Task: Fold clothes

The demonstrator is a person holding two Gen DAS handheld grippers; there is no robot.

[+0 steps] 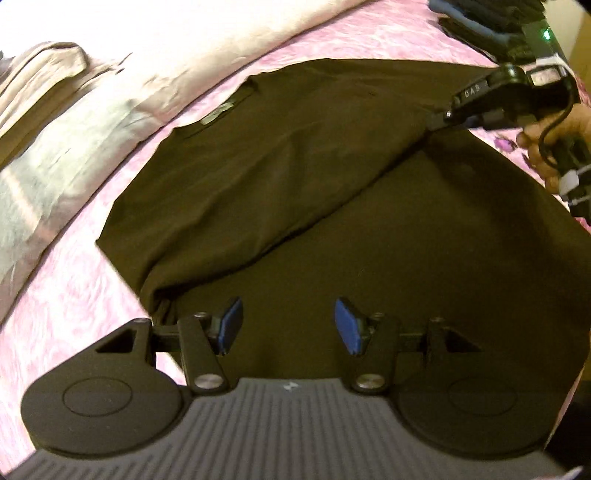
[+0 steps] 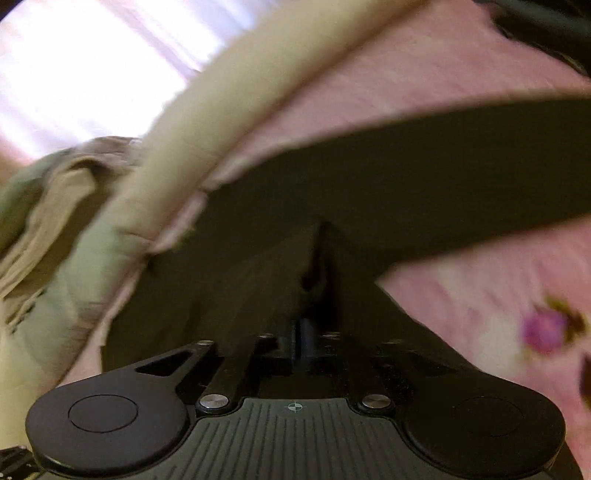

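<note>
2 grippers work over a dark shirt (image 1: 280, 192) spread on a pink flowered bedsheet (image 1: 66, 295). The left gripper (image 1: 288, 326) hovers low over the near part of the shirt with its 2 blue-padded fingers (image 1: 232, 325) spread wide apart and nothing between them; dark cloth fills the gap below. In the left wrist view the right gripper (image 1: 439, 120) reaches in from the upper right, held by a hand (image 1: 554, 144) at the frame edge, and its tip meets the edge of a raised flap of the shirt. That flap runs as a diagonal fold from the right gripper's tip down toward the lower left, lying over the rest of the shirt. A small label shows at the collar (image 1: 221, 110) on the far side.

In the right wrist view, which is blurred, the right gripper (image 2: 306, 332) has its fingers drawn together with dark cloth bunched between them, so it is clamped on the shirt (image 2: 369, 184). The cloth rises from the fingers in a peak and stretches away in a broad dark band across the bedsheet (image 2: 461, 295).

Beyond the shirt lies pale cream fabric (image 1: 155, 74), with a beige folded garment (image 1: 40, 74) at the far left. 1 dark pile (image 1: 480, 18) sits at the top right corner, beside a small green light (image 1: 546, 35).
</note>
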